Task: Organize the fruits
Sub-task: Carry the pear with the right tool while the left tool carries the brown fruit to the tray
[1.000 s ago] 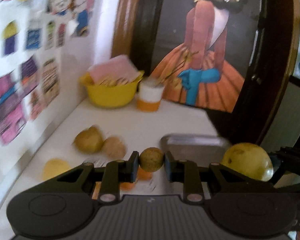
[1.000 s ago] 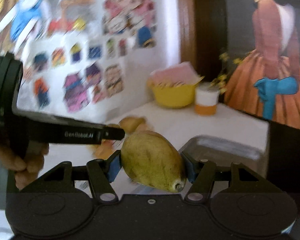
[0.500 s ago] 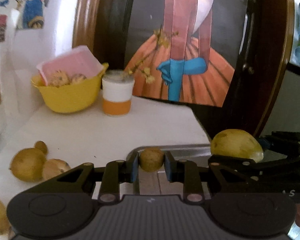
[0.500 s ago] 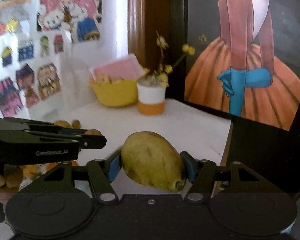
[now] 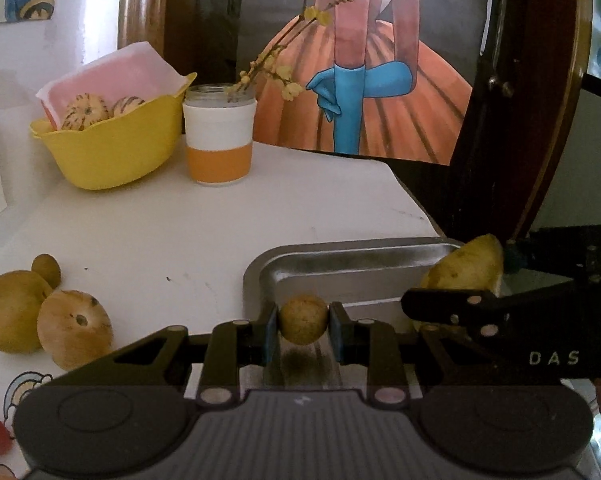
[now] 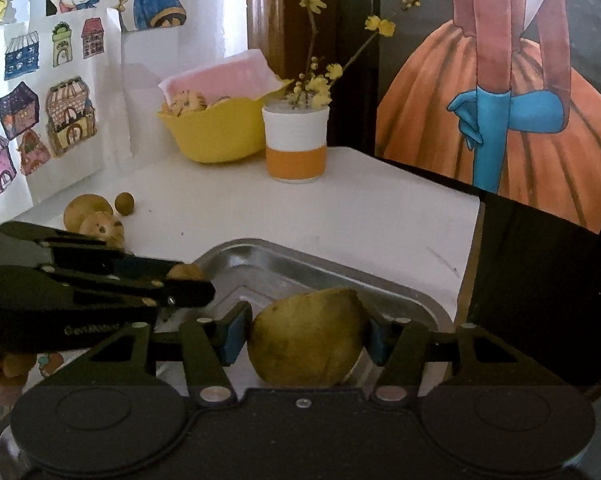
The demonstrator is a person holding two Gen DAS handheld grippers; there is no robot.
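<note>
- Far left of the left gripper's fingers, on the white tabletop [image 5: 204, 232]: three loose fruits in a cluster – a large yellow-green fruit [image 5: 10, 316], a tan speckled fruit [image 5: 74, 328] touching it, and a small brown fruit [image 5: 46, 270] just behind both.
- Beyond those, up-left of the fingers: yellow bowl [image 5: 112, 148] w/ pink paper liner, holding striped round fruits.
- Just right of the bowl: white-and-orange jar [image 5: 219, 140] w/ a sprig of yellow blossoms.
- Centre, left wrist view: left gripper [image 5: 303, 334] pinches a small round brown fruit [image 5: 303, 319] between its blue pads; fruit hangs over the near-left part of a metal tray [image 5: 340, 264], a blurred reflection or shadow on the tray floor below it.
- Right of the left fingers: right gripper [image 5: 496, 280] enters from the side, clamped on a large yellow-green mango-like fruit [image 5: 466, 270], over the tray's right side.
- Right wrist view: right gripper [image 6: 306, 334] w/ fingers spread wide round that big fruit [image 6: 306, 336], pads pressed on both sides; the fruit is low inside the tray [image 6: 380, 280]. Cannot tell if it touches the tray floor.
- Left of the right fingers: left gripper [image 6: 188, 276] over the tray's left rim, small fruit [image 6: 186, 271] at its tips; part of a person's hand [image 6: 0, 368] shows under it.
- Behind everything: painting of an orange skirt and blue glove [image 6: 500, 112]; cartoon stickers [image 6: 64, 112] on the wall at left.
</note>
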